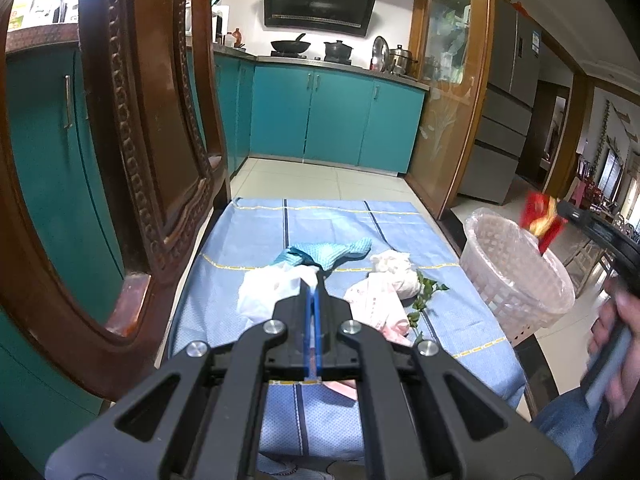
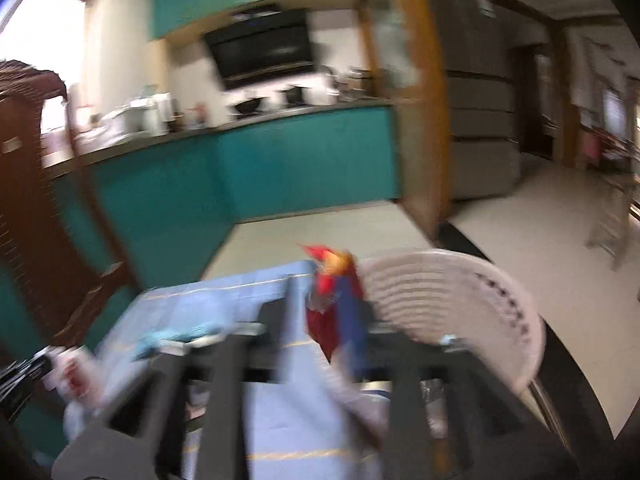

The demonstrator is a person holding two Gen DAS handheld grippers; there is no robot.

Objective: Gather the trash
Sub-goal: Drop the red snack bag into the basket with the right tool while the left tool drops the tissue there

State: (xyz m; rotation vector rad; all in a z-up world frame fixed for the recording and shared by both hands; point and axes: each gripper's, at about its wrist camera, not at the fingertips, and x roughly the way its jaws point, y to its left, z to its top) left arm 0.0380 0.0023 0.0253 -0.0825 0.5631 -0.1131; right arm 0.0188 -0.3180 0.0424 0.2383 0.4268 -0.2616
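Red wrapper [image 1: 541,220] seemingly at right gripper [image 2: 320,312]

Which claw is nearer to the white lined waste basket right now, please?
Right. The right claw is over the waste basket rim with a red wrapper at its tip. The left claw sits over the blue cloth-covered table, pinching a white plastic bag.

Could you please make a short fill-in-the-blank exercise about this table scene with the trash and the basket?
1. The red wrapper is at the right gripper, above the white ____.
2. The tablecloth on the table is ____ in colour.
3. The left gripper is shut, its tips at a white plastic ____.
4. Beside the crumpled tissue lies a green leafy ____.

Missing words: basket; blue; bag; sprig
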